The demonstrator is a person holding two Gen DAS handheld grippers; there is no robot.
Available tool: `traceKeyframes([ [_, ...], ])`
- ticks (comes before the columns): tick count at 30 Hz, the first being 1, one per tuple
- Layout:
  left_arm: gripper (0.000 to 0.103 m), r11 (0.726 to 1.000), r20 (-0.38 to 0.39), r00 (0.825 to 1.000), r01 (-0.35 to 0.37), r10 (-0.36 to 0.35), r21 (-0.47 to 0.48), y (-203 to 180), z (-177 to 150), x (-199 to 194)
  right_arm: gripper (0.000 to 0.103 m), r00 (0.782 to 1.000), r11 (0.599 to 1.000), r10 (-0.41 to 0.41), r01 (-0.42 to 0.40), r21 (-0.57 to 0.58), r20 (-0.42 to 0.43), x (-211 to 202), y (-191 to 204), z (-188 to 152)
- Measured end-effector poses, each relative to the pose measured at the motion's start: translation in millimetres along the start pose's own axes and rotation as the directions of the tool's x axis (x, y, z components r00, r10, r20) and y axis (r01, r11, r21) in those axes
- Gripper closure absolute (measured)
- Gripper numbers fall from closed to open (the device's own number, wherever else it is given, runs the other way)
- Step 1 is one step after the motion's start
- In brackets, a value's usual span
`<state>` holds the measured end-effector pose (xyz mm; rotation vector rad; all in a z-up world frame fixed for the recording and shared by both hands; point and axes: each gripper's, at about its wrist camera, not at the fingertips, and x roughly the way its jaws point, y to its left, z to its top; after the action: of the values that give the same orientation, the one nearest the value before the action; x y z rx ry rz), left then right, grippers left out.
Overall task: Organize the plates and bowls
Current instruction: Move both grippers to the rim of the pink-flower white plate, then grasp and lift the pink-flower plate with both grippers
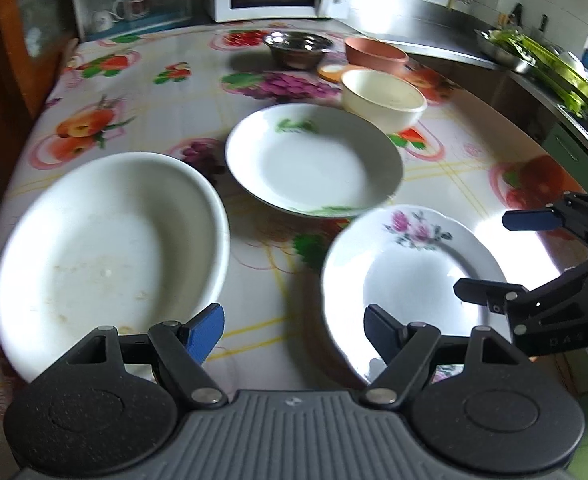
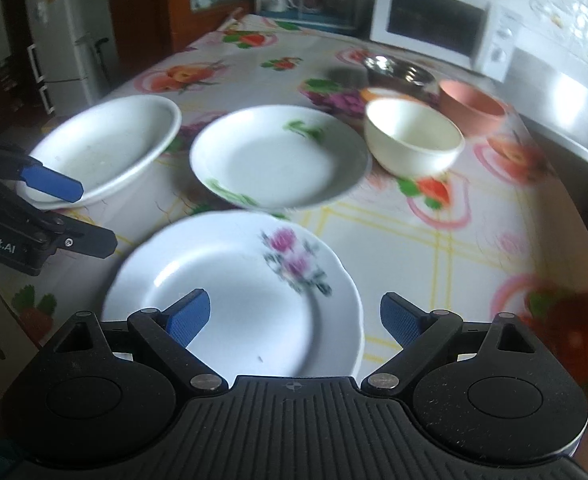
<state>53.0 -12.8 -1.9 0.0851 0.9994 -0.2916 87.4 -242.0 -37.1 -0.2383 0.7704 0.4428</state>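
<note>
On the tabletop, under a fruit-print cloth, nothing is stacked yet.

Nearest, 6 o'clock in the right wrist view: right hand-held gripper, jaws spread wide, nothing between them, poised over the near rim of the pink-flower plate. No pad touches the plate.

Left hand-held gripper also wide open and empty; in its own view it points at the bare cloth between the large white basin at 9 o'clock and the flower plate at 4 o'clock.

Middle of the tabletop, 12 o'clock from the flower plate: green-leaf plate, lying flat, just beside the flower plate; whether the rims touch I cannot tell (motion blur).

Further, about 1 o'clock: cream bowl, upright. Behind it the terracotta bowl, a steel bowl, and a small orange-rimmed dish partly hidden behind the cream bowl.

Far edge: white microwave.

Judgement on progress: start of the task. Two plates, one basin and at least three bowls each lie singly. Remaining: nest plates together, nest bowls together. The right gripper looks set to take the flower plate first.
</note>
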Motion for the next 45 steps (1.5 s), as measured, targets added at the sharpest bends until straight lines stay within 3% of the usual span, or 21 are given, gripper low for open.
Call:
traceKeyframes([
  [8, 0.031, 0.998, -0.054, 0.997, 0.063, -0.062, 0.015, -12, -5, 22, 0.01, 0.999, 0.998, 0.004, -0.002, 0.057, -0.042, 7, -10, -20],
  [15, 0.04, 0.994, -0.098, 0.989, 0.11, -0.109, 0.004, -17, -10, 38, 0.01, 0.997, 0.994, 0.054, -0.048, 0.1, -0.055, 10, -10, -32],
  [21, 0.041, 0.992, -0.084, 0.989, 0.126, -0.125, 0.015, -20, -11, 39, 0.01, 0.994, 0.988, 0.095, -0.087, 0.128, -0.059, 14, -9, -39],
  [29, 0.042, 0.988, -0.068, 0.986, 0.154, -0.154, 0.007, -25, -7, 42, 0.01, 0.996, 0.99, 0.09, -0.086, 0.116, -0.029, 15, -3, -39],
  [35, 0.043, 0.988, -0.061, 0.986, 0.156, -0.156, 0.004, -25, -7, 43, 0.009, 0.997, 0.991, 0.074, -0.072, 0.11, -0.017, 17, 0, -40],
  [40, 0.042, 0.992, -0.065, 0.991, 0.118, -0.115, 0.048, -34, -7, 44, 0.009, 0.998, 0.992, 0.065, -0.063, 0.109, -0.01, 17, 1, -40],
  [45, 0.047, 0.993, -0.049, 0.992, 0.113, -0.112, 0.013, -30, -10, 41, 0.011, 0.999, 0.993, 0.047, -0.047, 0.104, 0.001, 13, 4, -41],
])
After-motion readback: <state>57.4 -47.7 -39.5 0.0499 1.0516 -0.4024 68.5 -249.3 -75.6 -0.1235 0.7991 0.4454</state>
